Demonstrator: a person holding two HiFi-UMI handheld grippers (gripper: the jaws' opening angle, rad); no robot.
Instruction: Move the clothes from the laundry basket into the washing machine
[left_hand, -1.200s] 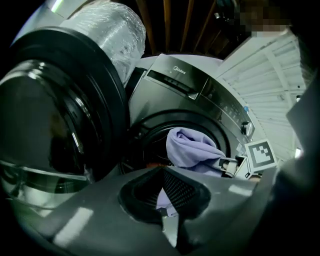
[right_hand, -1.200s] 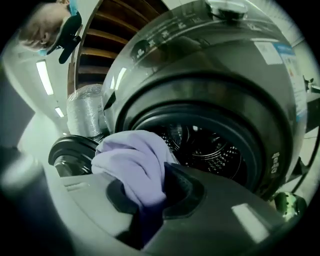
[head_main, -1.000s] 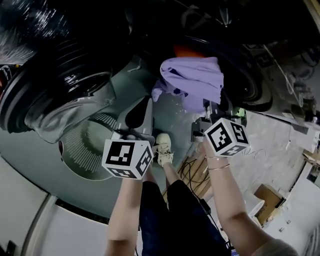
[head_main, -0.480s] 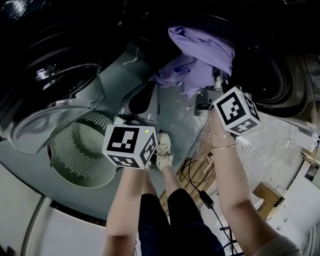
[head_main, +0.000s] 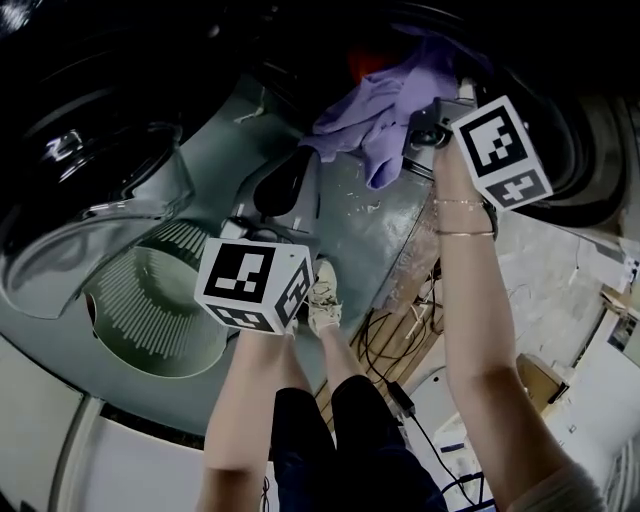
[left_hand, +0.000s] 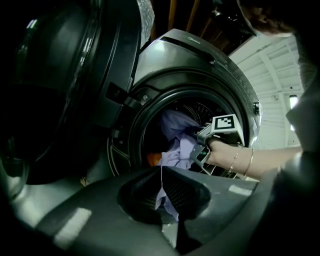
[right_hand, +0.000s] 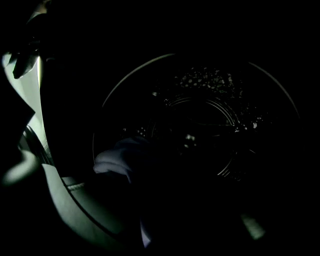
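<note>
1. Purple garment (head_main: 375, 110) sits at 1 o'clock in the head view, bunched on the lip of the washing machine (left_hand: 200, 65). It is partly inside the drum (right_hand: 200, 120), with one tail hanging down outside.
2. Right hand-held gripper (head_main: 422, 118) is closed on that garment, with the cloth spilling from its front. Its own view is almost black, showing only a pale fold of the garment where the jaws sit, with the drum's back wall beyond.
3. Left hand-held gripper (head_main: 285, 185) hangs near the middle of the head view, at 7 o'clock from the garment and apart from it. Its jaws are drawn together to a thin slit and hold nothing.
4. Orange item (left_hand: 153, 159) lies inside the drum, at 8 o'clock from the garment in the left gripper view.
5. Door (head_main: 100, 190) stands swung open at 10 o'clock in the head view.
6. Laundry basket (head_main: 150, 300) sits at 8 o'clock, well apart from the garment.
</note>
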